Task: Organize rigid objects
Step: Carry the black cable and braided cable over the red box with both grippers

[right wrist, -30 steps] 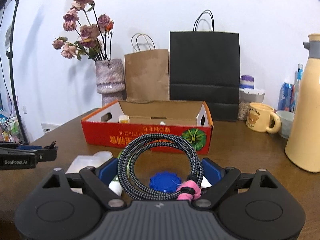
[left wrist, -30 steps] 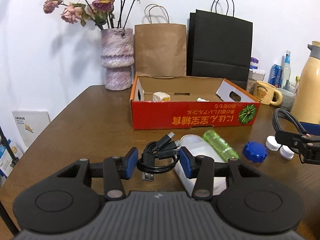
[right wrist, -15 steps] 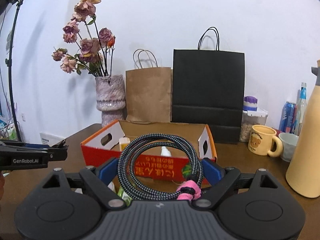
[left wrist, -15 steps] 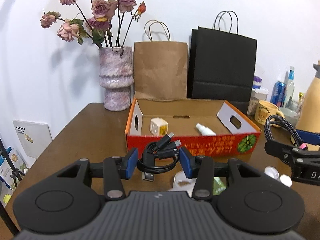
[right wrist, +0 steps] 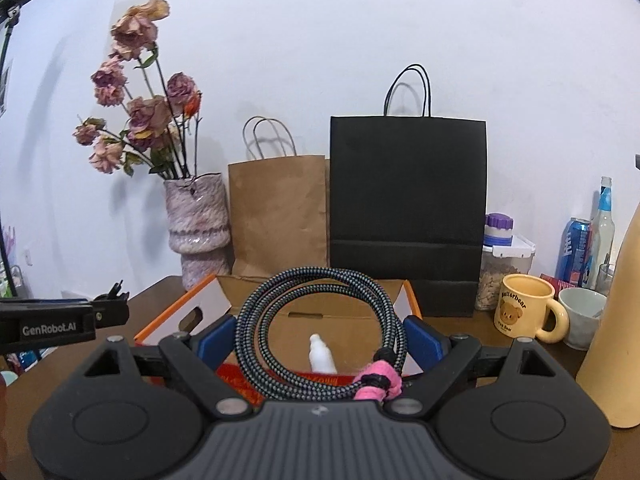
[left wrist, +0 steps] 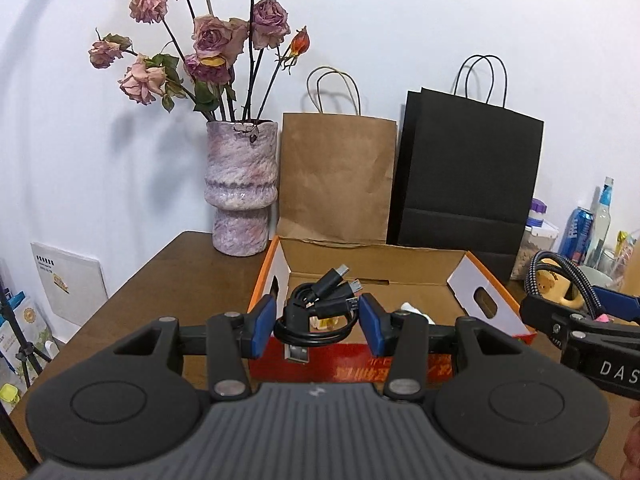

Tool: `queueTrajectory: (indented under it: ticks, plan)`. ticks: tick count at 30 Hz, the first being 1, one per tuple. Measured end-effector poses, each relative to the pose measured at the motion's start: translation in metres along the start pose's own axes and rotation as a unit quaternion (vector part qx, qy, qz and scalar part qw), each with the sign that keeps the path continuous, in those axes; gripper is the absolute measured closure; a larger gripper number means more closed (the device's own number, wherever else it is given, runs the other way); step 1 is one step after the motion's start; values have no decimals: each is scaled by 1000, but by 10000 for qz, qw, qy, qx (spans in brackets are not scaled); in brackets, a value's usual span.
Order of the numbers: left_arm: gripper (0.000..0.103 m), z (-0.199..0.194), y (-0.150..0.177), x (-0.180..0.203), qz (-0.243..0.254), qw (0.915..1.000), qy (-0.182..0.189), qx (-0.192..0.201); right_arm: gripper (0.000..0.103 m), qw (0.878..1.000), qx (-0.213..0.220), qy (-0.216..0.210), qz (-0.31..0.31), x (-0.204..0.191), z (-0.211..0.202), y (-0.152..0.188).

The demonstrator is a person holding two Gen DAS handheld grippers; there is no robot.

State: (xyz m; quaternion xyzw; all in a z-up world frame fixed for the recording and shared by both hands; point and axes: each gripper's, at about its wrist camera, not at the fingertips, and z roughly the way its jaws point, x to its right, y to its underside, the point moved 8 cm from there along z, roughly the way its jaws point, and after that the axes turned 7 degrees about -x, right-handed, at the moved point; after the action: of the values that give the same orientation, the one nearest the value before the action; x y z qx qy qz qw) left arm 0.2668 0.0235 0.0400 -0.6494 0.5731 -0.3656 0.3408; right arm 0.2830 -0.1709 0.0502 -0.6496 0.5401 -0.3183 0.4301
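Both grippers holding cable bundles up over the red cardboard box (left wrist: 400,364)

The left gripper (left wrist: 318,326) is pinched on a small black cable bundle (left wrist: 316,312), a flat-lying loop with plugs aimed up and away and a USB end hanging down. The right gripper (right wrist: 320,338) is clamped on a coiled braided cable (right wrist: 320,320) with a pink tie, ring standing upright and facing the camera. There's a white bottle (right wrist: 321,354) lying in the box, with a vase (left wrist: 241,186), brown bag (left wrist: 336,180) and black bag (left wrist: 466,172) behind and a yellow mug (right wrist: 524,306) to the right.

"GenRobot.AI" on the left claw (right wrist: 100,314); "DAS" on the right claw (left wrist: 560,312).
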Motion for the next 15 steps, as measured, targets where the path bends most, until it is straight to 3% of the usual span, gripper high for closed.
queueTrajectory:
  ticks: [15]
  plan:
    - [57, 41, -25, 8, -51, 9999, -98, 53, 14, 9997, -183, -23, 130, 3, 56, -19]
